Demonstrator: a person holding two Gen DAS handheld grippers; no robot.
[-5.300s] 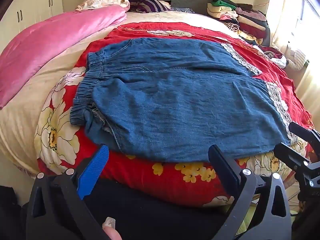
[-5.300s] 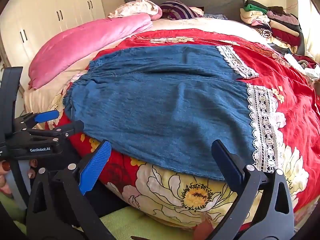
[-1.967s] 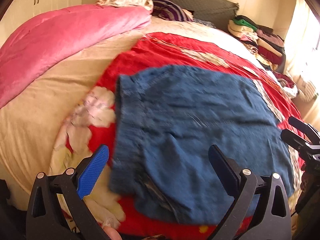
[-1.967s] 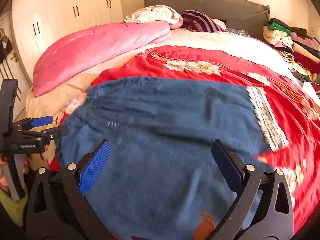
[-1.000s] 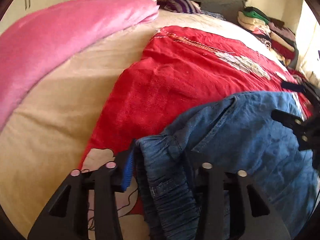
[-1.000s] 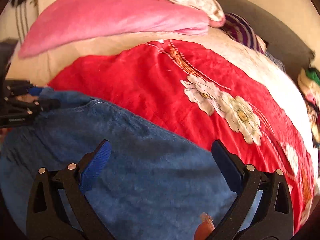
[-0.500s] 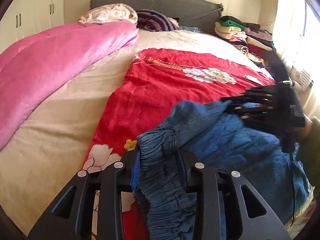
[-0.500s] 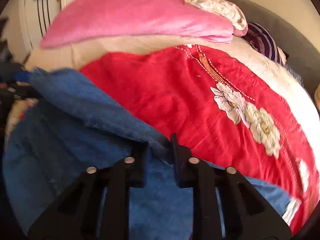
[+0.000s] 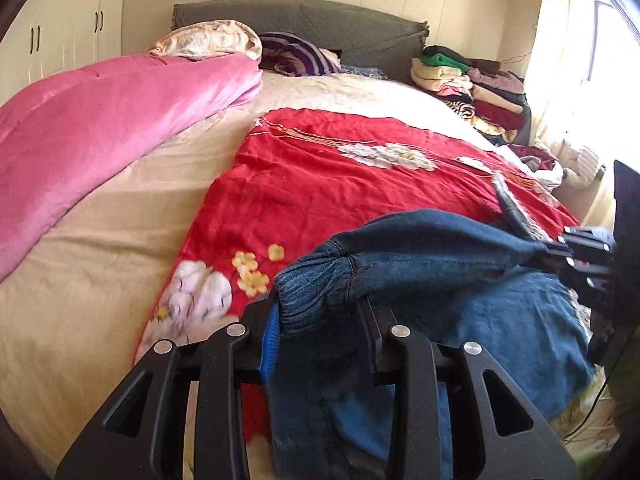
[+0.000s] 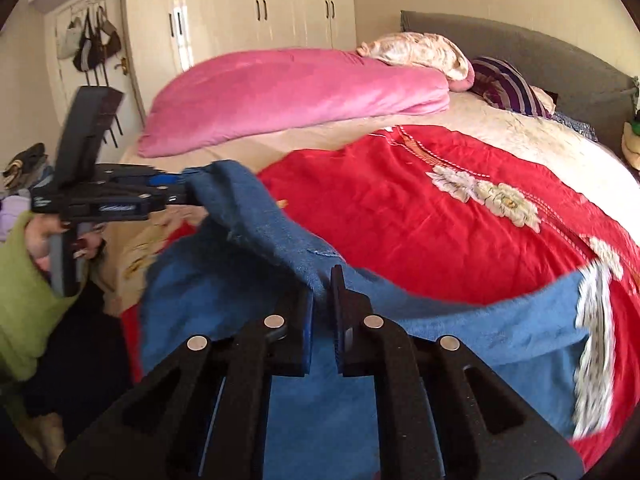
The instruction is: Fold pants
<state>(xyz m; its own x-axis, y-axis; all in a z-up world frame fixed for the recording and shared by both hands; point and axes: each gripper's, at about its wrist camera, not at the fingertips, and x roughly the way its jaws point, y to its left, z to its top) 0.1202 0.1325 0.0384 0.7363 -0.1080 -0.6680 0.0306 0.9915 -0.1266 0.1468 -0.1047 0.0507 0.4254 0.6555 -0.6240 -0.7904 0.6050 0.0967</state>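
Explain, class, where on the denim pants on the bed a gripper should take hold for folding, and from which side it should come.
Grip the denim pants at the gathered elastic waistband, coming from the near bed edge. Its thick ridge fills the jaws, as the left gripper shows. The right gripper pinches the thin upper edge further along, so the cloth probably lifts evenly off the red blanket.

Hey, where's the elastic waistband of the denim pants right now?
In the left wrist view, the waistband sits low and centre, clamped in the left gripper, lifted above the red floral blanket.
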